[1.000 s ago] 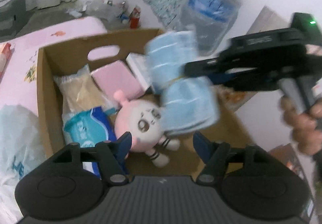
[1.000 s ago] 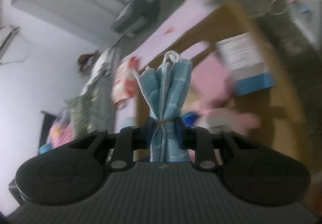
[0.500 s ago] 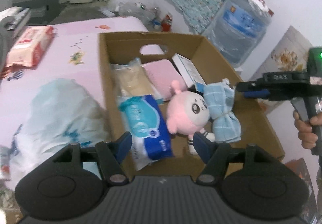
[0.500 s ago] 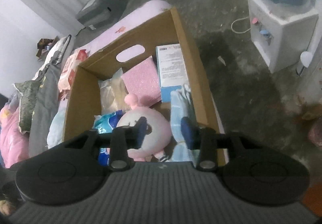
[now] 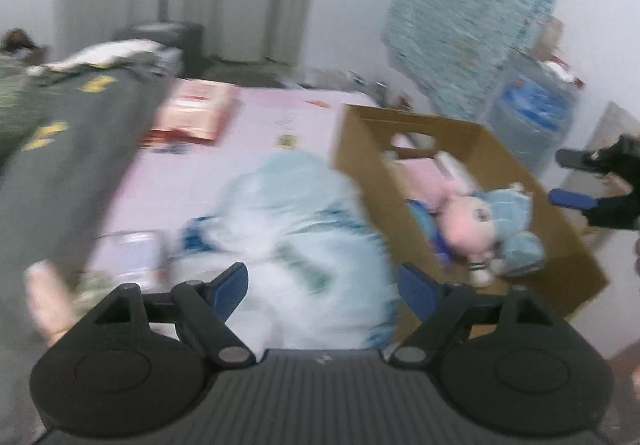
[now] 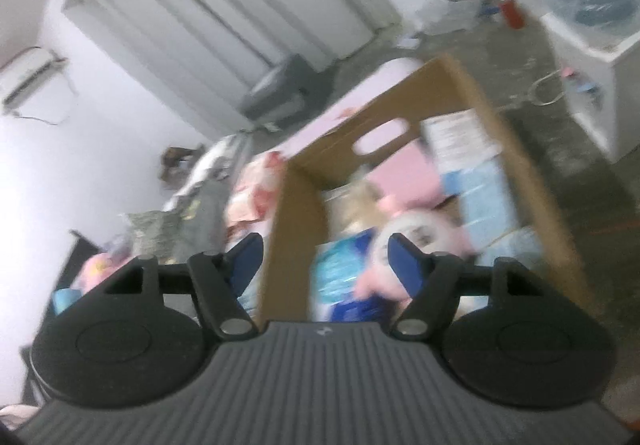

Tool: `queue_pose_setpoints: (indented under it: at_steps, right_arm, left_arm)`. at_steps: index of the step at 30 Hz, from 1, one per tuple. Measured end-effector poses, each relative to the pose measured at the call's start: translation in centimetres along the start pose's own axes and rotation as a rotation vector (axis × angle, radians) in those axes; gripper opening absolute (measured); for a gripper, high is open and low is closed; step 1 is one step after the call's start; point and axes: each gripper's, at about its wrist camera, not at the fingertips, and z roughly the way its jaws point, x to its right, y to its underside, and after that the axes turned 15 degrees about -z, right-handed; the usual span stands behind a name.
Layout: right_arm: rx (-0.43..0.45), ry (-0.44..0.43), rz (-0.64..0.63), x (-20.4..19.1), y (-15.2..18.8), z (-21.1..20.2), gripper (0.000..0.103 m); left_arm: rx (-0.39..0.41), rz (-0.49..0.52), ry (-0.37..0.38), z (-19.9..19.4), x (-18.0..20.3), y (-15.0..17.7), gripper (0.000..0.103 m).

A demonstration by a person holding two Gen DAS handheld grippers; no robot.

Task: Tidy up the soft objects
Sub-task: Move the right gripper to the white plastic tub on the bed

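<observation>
A cardboard box [image 5: 360, 165] stands on the pink bed and holds a pink plush doll [image 5: 466, 223], a tied blue towel bundle [image 5: 516, 221] and a blue wipes pack [image 6: 340, 265]. The box [image 6: 296, 213] and the doll [image 6: 416, 233] also show in the right wrist view. My left gripper [image 5: 322, 287] is open and empty above a white and light-blue plastic bag [image 5: 296, 229] that lies left of the box. My right gripper [image 6: 326, 257] is open and empty, held back from the box; it shows at the right edge of the left wrist view [image 5: 596, 181].
A red and white pack [image 5: 192, 115] lies on the pink bed [image 5: 248, 133]. A dark green cloth [image 5: 60, 133] covers the left side. A water bottle [image 5: 532, 113] on a white dispenser [image 6: 600, 85] stands right of the box. Both views are blurred.
My right gripper let go of the blue towel bundle into the box and drew back, open. My left gripper swung left from over the box to over the plastic bag.
</observation>
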Motion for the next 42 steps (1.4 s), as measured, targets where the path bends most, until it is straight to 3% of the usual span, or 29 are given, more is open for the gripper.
queue_pose_setpoints:
  at_steps: [5, 9, 13, 17, 23, 28, 33, 36, 42]
  right_arm:
    - [-0.06, -0.152, -0.049, -4.9, 0.1, 4.6, 0.069]
    - [-0.165, -0.245, -0.086, -8.8, 0.5, 9.5, 0.069]
    - [-0.309, -0.371, -0.087, -12.7, 2.1, 14.8, 0.069]
    - [-0.445, -0.44, -0.119, -16.9, 4.6, 19.0, 0.067]
    - [-0.538, -0.497, -0.161, -21.2, 7.7, 23.1, 0.056]
    - [-0.536, -0.466, -0.152, -22.0, 7.3, 24.9, 0.055]
    - [-0.558, -0.41, -0.161, -23.7, 5.0, 27.6, 0.056]
    - [-0.607, -0.345, -0.166, -24.4, 3.7, 29.8, 0.056]
    - [-0.713, -0.24, -0.169, -25.8, 2.6, 34.6, 0.057]
  left_arm:
    - [0.099, 0.012, -0.152, -2.6, -3.8, 2.0, 0.083]
    - [0.138, 0.0, -0.237, -3.5, -6.0, 3.7, 0.083]
    - [0.102, -0.058, -0.253, -3.5, -8.5, 5.5, 0.082]
    - [0.082, -0.049, -0.28, -3.0, -9.7, 7.0, 0.075]
    - [0.082, -0.006, -0.276, -2.4, -10.0, 7.1, 0.065]
    - [0.133, 0.005, -0.229, -2.9, -10.1, 5.4, 0.065]
    - [0.144, -0.002, -0.167, -2.1, -10.7, 0.9, 0.065]
    - [0.055, -0.023, -0.121, 0.0, -11.3, -2.6, 0.065]
    - [-0.167, -0.165, -0.031, 6.3, -13.9, -7.6, 0.063]
